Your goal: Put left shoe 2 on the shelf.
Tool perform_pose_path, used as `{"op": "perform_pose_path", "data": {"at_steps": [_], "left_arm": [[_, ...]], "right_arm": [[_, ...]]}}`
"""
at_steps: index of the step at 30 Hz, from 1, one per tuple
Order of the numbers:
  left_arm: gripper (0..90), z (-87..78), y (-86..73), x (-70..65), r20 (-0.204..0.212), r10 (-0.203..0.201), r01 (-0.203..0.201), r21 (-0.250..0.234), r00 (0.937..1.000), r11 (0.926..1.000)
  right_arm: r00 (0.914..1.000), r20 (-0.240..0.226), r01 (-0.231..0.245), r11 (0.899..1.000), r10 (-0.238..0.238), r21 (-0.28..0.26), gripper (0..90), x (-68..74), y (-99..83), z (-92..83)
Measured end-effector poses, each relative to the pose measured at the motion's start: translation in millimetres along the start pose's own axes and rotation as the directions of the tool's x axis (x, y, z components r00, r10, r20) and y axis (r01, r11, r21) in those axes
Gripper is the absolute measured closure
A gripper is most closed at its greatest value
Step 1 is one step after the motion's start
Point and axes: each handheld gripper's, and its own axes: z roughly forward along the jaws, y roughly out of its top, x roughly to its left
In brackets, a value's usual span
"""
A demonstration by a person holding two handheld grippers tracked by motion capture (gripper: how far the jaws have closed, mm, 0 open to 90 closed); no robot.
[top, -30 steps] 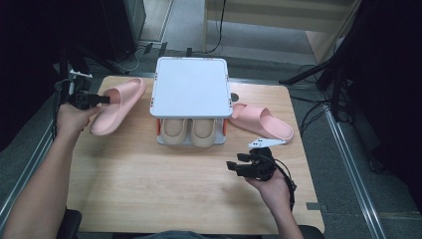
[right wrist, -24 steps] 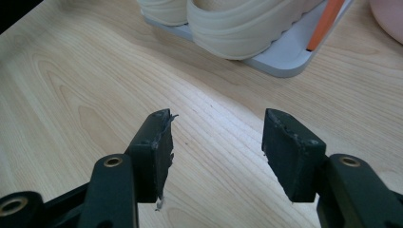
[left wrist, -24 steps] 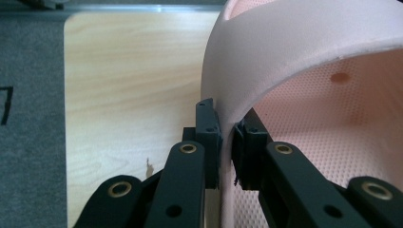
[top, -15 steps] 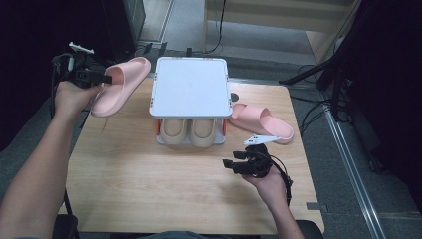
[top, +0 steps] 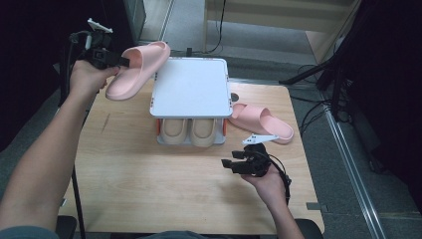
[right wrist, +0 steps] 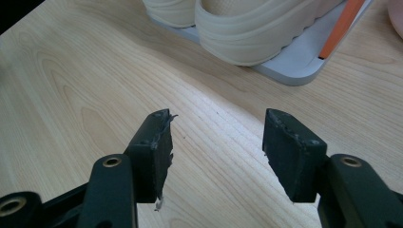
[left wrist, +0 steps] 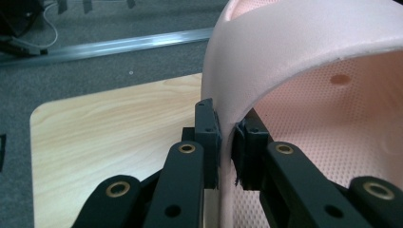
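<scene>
The left gripper (top: pixel 119 61) has its fingers (left wrist: pixel 207 137) nearly closed, clamped on the thin strap wall of a pink moulded-foam slide sandal (top: pixel 138 68), which hangs in the air at the far left corner of the light wooden surface (top: pixel 149 169), its toe just beside the left edge of the white flat-topped two-tier shoe rack (top: pixel 191 85). In the left gripper view the pads pinch the strap's edge from outside and inside. The step in hand looks like carrying this sandal to the rack's top. To do it well, the grip should stay firm, since soft foam can slide out of a narrow pinch; the sandal is best levelled sole-down over the white top and set to the left half, leaving room for its mate, the second pink foam sandal (top: pixel 262 121) lying on the surface just right of the rack. A pair of cream foam slippers (top: pixel 191 130) already fills the lower tier. The right gripper (top: pixel 230 163) hovers low over the surface in front of the rack, fingers (right wrist: pixel 154 142) spread apart and holding nothing.
</scene>
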Motion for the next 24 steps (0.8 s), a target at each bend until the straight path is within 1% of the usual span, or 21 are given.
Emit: {"op": "perform_pose_path", "data": {"at_steps": [1,4,7,11,13,15,19,21,24], "left_arm": [[81.9,1.1,2.5,-4.3,0.003,0.009,-0.009,0.002,1.0,1.0],[81.9,6.8,8.3,-17.3,0.024,0.013,-0.013,-0.009,0.9996,0.9999],[81.8,13.9,13.3,-31.0,0.017,0.043,-0.043,0.007,0.9989,0.9991],[81.8,23.3,18.0,-44.2,0.021,0.055,-0.055,0.014,0.9983,0.9984],[81.6,27.0,19.1,-48.4,0.026,0.057,-0.057,0.017,0.998,0.9982],[81.6,31.7,19.6,-51.4,0.032,0.049,-0.049,0.018,0.9983,0.9986],[81.4,40.6,20.0,-56.7,0.024,0.043,-0.044,0.034,0.9988,0.9985],[81.3,42.7,19.9,-58.2,0.017,0.048,-0.049,0.038,0.9987,0.9981],[79.9,48.8,18.6,-65.5,-0.002,0.077,-0.077,0.065,0.997,0.9949]], "right_arm": [[1.0,-0.001,-0.001,1.0,0.001,0.0,44.0,0.0,0.0,-0.1],[1.0,-0.002,-0.001,1.0,0.001,0.0,43.9,-0.2,-0.1,-0.4],[1.0,-0.003,0.0,1.0,0.0,-0.001,43.8,0.1,-0.2,-0.8],[1.0,-0.003,0.004,1.0,-0.004,0.001,43.8,0.5,-0.1,-0.8],[1.0,-0.005,0.006,1.0,-0.006,0.001,43.7,0.6,-0.1,-0.6],[1.0,-0.005,0.005,1.0,-0.005,0.002,43.7,0.7,-0.1,-0.3],[0.9999,-0.007,0.008,1.0,-0.008,0.003,43.6,1.1,0.0,-0.2],[0.9999,-0.008,0.011,1.0,-0.011,0.004,43.7,1.1,-0.1,-0.1],[0.9999,-0.009,0.01,1.0,-0.01,0.004,43.6,1.4,0.2,0.2]]}}
